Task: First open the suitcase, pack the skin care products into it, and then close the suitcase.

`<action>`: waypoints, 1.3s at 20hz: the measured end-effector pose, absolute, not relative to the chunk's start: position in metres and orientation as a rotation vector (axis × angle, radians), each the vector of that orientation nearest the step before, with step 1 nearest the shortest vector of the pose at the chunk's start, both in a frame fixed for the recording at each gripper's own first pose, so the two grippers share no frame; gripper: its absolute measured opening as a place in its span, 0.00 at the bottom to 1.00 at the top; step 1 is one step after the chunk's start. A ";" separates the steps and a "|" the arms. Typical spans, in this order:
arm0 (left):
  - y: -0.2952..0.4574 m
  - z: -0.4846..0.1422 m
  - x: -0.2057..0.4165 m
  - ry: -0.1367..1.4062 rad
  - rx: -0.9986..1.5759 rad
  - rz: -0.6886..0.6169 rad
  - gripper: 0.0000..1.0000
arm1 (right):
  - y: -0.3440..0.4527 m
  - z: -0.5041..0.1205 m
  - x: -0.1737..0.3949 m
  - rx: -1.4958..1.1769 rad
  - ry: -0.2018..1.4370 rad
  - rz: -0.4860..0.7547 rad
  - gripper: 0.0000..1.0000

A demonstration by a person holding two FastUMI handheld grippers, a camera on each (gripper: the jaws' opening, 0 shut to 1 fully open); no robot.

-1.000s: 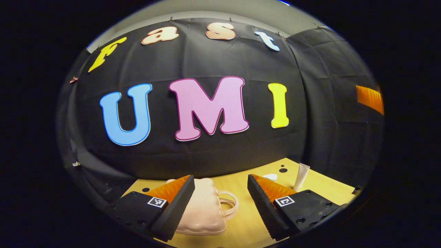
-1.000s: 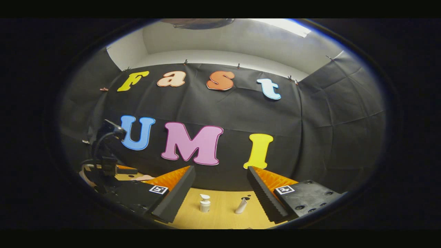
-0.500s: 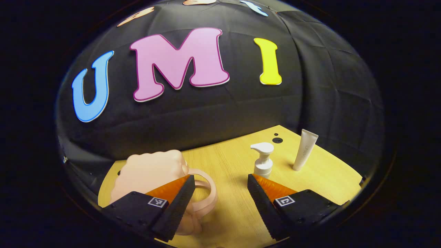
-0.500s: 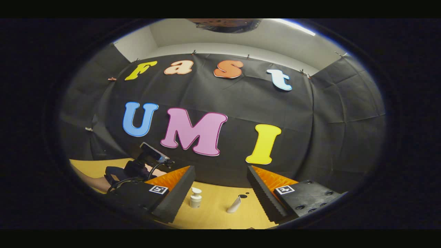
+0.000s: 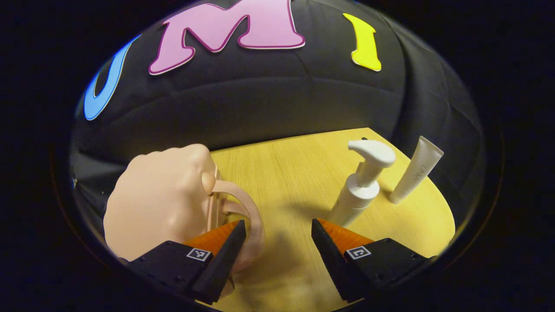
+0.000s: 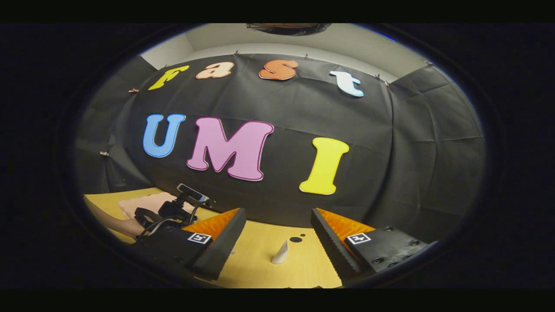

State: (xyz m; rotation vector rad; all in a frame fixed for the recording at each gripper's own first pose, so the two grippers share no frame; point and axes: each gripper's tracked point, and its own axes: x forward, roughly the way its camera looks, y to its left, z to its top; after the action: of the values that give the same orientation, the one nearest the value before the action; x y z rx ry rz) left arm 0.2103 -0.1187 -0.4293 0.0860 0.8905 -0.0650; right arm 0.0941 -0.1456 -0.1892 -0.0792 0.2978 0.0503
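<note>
1. The pink suitcase lies closed on the worktop, so opening it is the step in hand. The left claw hangs just above it, fingers spread wide and holding nothing, with the suitcase handle right beside its left finger.
2. To do this well, I judge the left claw should settle on the handle or the lid edge near it, then lift slowly so the light case does not slide.
3. The pump bottle stands well to the right of the suitcase, and the tube stands just beyond the bottle.
4. The left claw points downward, tilted toward the suitcase.
5. The right claw is held level, well right of the suitcase, wide open and empty, facing the tube. The left claw and a forearm holding it show by the suitcase.
</note>
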 end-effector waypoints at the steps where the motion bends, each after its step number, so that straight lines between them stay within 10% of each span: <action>1: -0.119 -0.434 0.216 0.895 0.094 -0.054 0.95 | -0.150 -0.192 0.095 -0.086 0.303 0.045 0.97; 8: -0.103 -0.470 0.234 0.991 0.111 0.035 0.75 | -0.170 -0.199 0.097 -0.069 0.316 0.016 0.96; 15: -0.090 -0.481 0.240 1.052 0.113 0.056 0.22 | -0.185 -0.197 0.092 -0.112 0.318 -0.029 0.97; 26: -0.089 -0.356 0.238 0.991 -0.065 -0.086 0.15 | -0.149 -0.175 0.095 -0.138 0.264 -0.032 0.96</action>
State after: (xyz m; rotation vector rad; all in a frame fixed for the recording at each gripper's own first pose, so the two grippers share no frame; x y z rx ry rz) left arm 0.2384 -0.0893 -0.3559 -0.0645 0.9913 -0.0861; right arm 0.0954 -0.1493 -0.1750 -0.1380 0.2639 -0.0318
